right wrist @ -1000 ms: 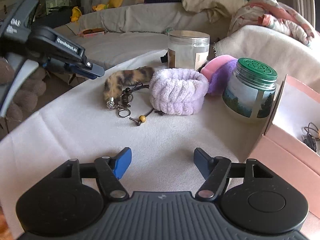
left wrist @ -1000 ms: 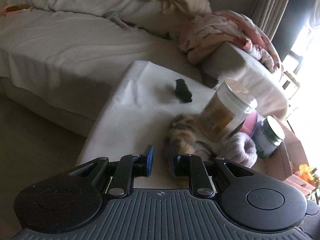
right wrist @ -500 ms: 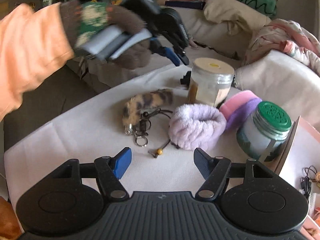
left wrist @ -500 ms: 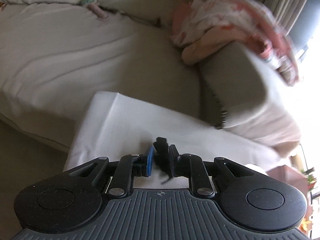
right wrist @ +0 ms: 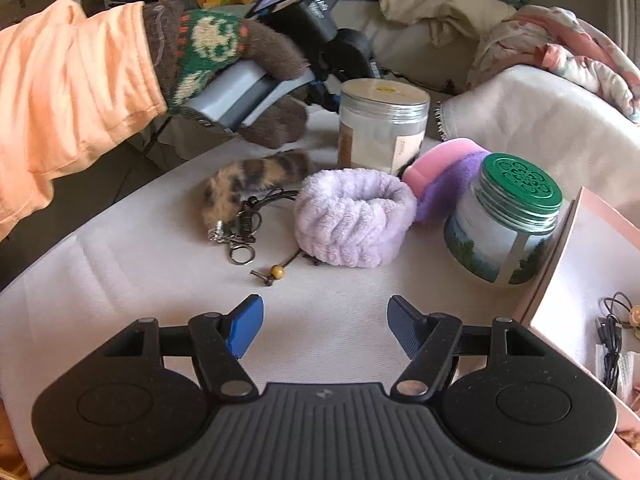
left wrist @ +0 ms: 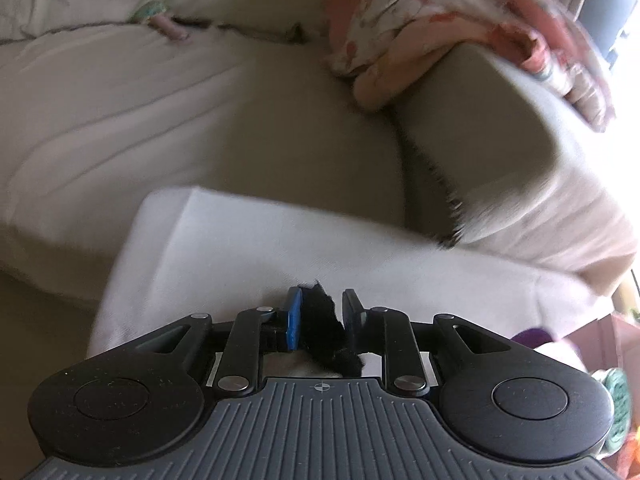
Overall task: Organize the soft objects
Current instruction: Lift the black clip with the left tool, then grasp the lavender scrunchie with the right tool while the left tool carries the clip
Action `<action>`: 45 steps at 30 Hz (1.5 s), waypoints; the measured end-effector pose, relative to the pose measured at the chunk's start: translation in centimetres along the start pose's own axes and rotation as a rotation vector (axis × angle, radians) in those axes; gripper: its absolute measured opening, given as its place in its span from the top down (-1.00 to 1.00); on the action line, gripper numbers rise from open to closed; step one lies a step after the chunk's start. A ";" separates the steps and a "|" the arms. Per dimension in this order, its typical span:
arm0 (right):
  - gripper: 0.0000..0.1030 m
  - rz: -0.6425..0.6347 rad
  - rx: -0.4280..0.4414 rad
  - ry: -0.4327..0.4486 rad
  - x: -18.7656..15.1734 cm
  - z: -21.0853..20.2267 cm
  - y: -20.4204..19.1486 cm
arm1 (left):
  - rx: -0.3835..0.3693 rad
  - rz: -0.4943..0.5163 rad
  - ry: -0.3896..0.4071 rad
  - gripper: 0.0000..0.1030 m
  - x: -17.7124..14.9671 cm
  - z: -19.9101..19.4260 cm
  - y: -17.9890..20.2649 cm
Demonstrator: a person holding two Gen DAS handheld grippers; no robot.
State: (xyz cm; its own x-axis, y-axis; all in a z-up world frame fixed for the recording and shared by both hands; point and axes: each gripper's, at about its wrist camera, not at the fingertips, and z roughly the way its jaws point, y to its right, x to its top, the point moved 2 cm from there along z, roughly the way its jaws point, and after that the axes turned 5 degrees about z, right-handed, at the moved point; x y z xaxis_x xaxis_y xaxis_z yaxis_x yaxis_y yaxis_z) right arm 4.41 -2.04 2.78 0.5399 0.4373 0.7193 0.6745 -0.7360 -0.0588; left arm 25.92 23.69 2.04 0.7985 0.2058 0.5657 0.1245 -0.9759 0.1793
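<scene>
Black fuzzy scrap (left wrist: 325,330) — pinched in left gripper (left wrist: 319,314).

The left gripper (left wrist: 319,312) has moved from the furry keychain (right wrist: 248,184) across the bench (left wrist: 224,248) and closed round the black scrunchie (left wrist: 326,334)

1. Two jars on the table: one clear with a silver lid (right wrist: 382,124), one with a green lid (right wrist: 506,220).
2. One lilac fluffy band (right wrist: 354,218).
3. One furry keychain (right wrist: 248,186).
4. One pink-and-purple pad (right wrist: 444,172).
5. One small black soft piece (left wrist: 326,330).
6. One pink box (right wrist: 580,280).
</scene>
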 end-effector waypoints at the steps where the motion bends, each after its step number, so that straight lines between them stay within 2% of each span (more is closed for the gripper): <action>1: -0.34 0.001 -0.010 0.004 0.2 -0.1 0.0 | -0.002 0.008 -0.013 0.36 -0.2 0.0 -0.2; 10: -0.35 -0.004 -0.012 0.004 0.8 0.0 -0.8 | -0.056 0.060 -0.036 0.35 -1.8 -1.1 -0.8; 15: -0.35 -0.002 -0.027 0.003 0.8 -0.3 -0.8 | -0.105 0.044 -0.038 0.36 -3.0 -2.0 -1.3; 19: -0.35 0.003 -0.030 -0.003 0.8 -0.2 -1.0 | -0.116 0.036 -0.024 0.35 -3.9 -2.7 -1.3; 24: -0.35 -0.007 -0.022 0.002 0.9 -0.3 -1.5 | -0.123 0.080 0.048 0.35 -5.0 -3.6 -1.3; 27: -0.35 -0.015 -0.027 0.004 0.8 -0.4 -1.6 | -0.175 0.092 0.091 0.35 -6.0 -4.5 -1.8; 30: -0.35 -0.012 -0.036 0.004 0.7 -0.4 -1.4 | -0.212 0.154 0.151 0.35 -7.2 -6.0 -1.9; 35: -0.35 0.002 -0.047 0.006 0.7 -0.2 -0.9 | -0.169 0.255 0.262 0.36 -9.0 -9.2 -1.2; 41: -0.35 -0.036 -0.062 0.067 2.4 0.0 -1.5 | -0.152 0.176 0.288 0.35 -9.8 -11.4 -2.0; 45: -0.35 0.004 -0.080 0.071 4.3 1.6 -1.4 | -0.159 0.121 0.273 0.35 -9.8 -11.8 -2.9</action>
State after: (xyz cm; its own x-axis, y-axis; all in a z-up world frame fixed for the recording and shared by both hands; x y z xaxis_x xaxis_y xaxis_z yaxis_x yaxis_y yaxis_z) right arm 6.59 1.74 4.83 0.5033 0.3989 0.7666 0.6286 -0.7777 -0.0080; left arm 10.82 25.34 5.47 0.6118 0.1224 0.7815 -0.0717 -0.9753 0.2089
